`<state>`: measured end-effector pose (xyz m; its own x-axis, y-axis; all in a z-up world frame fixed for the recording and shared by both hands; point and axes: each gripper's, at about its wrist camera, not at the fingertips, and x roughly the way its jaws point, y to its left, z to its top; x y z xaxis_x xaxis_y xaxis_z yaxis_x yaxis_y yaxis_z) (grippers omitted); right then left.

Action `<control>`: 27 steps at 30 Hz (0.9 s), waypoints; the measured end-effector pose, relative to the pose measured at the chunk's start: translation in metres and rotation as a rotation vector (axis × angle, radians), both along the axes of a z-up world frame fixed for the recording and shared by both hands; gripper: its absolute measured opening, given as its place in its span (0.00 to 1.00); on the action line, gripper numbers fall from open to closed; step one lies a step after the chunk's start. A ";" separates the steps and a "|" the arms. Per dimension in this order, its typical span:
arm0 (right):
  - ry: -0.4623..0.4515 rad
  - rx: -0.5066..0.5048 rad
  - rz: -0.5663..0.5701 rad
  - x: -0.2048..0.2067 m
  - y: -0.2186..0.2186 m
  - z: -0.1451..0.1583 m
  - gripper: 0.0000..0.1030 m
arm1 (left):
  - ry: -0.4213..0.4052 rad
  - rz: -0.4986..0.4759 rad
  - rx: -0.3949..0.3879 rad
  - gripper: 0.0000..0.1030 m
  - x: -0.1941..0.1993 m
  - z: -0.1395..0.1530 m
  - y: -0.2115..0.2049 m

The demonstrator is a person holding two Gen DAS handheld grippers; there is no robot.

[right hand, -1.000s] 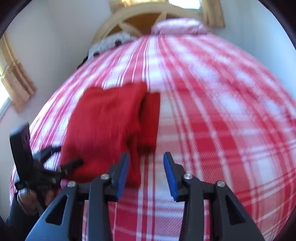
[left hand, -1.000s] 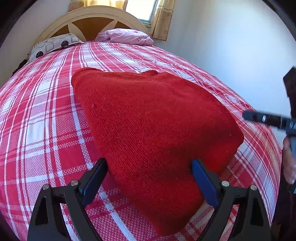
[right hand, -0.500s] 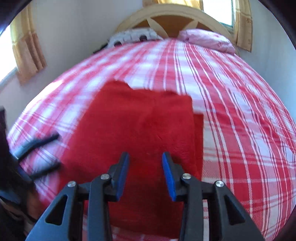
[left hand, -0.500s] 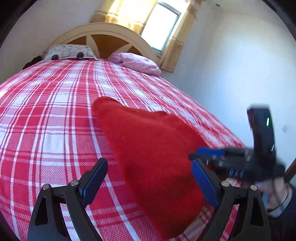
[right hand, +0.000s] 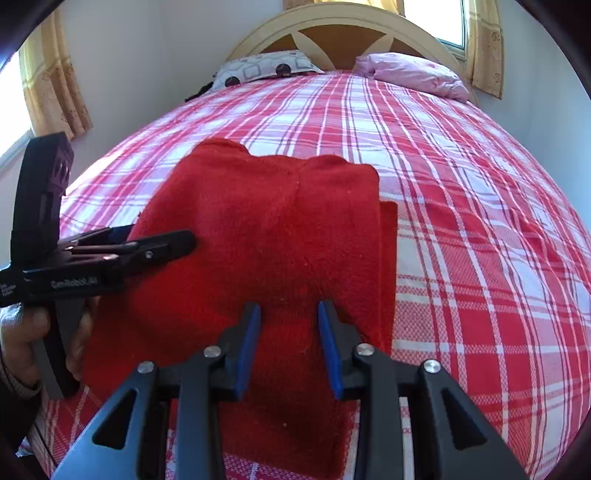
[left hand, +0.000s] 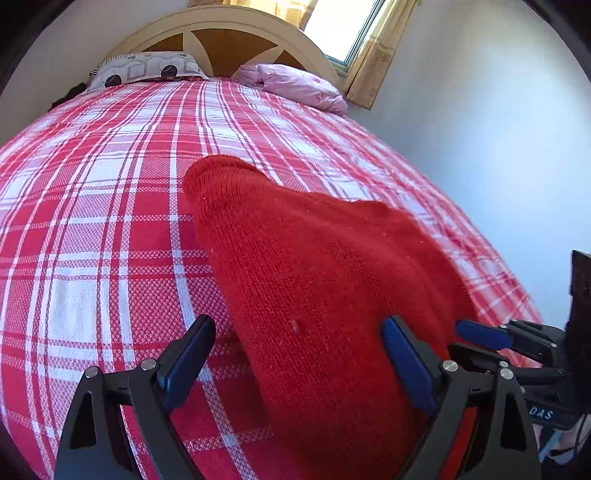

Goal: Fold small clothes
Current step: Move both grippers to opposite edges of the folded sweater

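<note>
A red knit garment (right hand: pixel 273 229) lies folded on the plaid bed cover (right hand: pixel 461 229), with a narrower folded strip showing along its right side. My right gripper (right hand: pixel 289 310) is low over the garment's near edge. Its jaws are closing, the knit lies between the blue pads, and I see no pinch. In the left wrist view the right gripper (left hand: pixel 480 332) reaches the garment (left hand: pixel 325 280) at its right corner. My left gripper (left hand: pixel 299 328) stands wide open over the garment's near left edge, holding nothing. In the right wrist view the left gripper (right hand: pixel 159 243) points in at the left side.
The bed fills both views, with a patterned pillow (right hand: pixel 266 68) and a pink pillow (right hand: pixel 413 74) against the wooden headboard (right hand: pixel 332 33). White walls and curtained windows close in on both sides. A person's hand (right hand: pixel 22 332) holds the left gripper's handle.
The right gripper has come down from beside the garment onto its near edge, and its jaws have narrowed. The left gripper has shifted along the near edge, jaws unchanged.
</note>
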<state>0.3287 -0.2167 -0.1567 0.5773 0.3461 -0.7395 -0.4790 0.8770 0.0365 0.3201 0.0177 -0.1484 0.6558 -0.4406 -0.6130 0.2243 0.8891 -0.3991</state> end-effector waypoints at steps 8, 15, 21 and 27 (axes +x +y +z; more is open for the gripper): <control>-0.063 0.165 -0.025 -0.003 -0.025 0.036 0.78 | -0.075 0.028 0.016 0.90 -0.016 0.011 0.002; 0.018 0.198 -0.101 0.036 -0.039 0.031 0.79 | -0.017 0.017 0.072 0.90 -0.008 0.002 -0.004; 0.128 0.286 -0.179 0.074 -0.062 0.008 0.79 | 0.005 0.006 0.047 0.90 -0.007 -0.002 -0.002; 0.192 0.351 -0.155 0.089 -0.064 -0.011 0.79 | 0.025 0.003 0.030 0.90 -0.006 -0.005 -0.003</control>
<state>0.4177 -0.2808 -0.1675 0.5061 0.5159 -0.6911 -0.2978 0.8566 0.4214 0.3142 0.0144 -0.1532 0.6411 -0.4202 -0.6422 0.2120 0.9012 -0.3779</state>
